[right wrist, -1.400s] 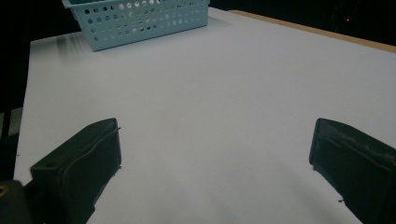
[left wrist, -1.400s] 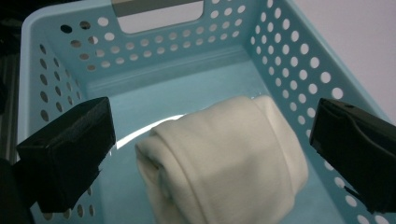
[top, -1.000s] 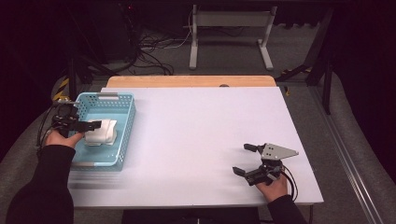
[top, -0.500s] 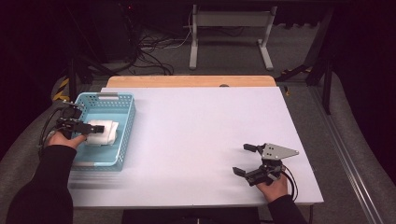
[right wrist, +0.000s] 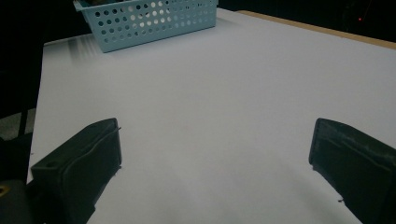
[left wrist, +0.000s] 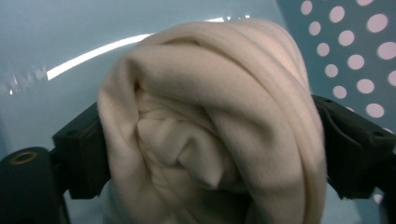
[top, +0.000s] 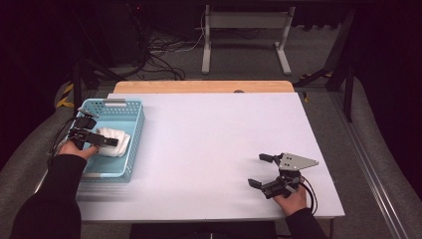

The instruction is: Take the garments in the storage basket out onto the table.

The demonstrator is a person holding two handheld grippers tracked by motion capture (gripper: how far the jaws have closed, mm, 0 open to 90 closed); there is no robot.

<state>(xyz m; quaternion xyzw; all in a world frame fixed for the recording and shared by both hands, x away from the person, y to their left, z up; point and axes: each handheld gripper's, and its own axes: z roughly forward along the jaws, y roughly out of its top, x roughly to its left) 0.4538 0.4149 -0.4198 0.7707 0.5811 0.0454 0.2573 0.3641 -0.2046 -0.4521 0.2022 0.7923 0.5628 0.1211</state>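
With its jaws just closing, the left gripper (top: 110, 142) pinches a rolled white cloth (left wrist: 210, 126) in the blue basket (top: 135, 130); soft folds may slip free on lifting, while the right gripper (top: 261, 171) rests wide open.

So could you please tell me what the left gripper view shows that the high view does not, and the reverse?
Left gripper view: the black pads of the left hand-held gripper pressing both sides of the rolled white cloth, whose folds show close up. High view: the whole table and the right hand-held gripper, open over bare tabletop. Both: the cloth inside the blue basket.
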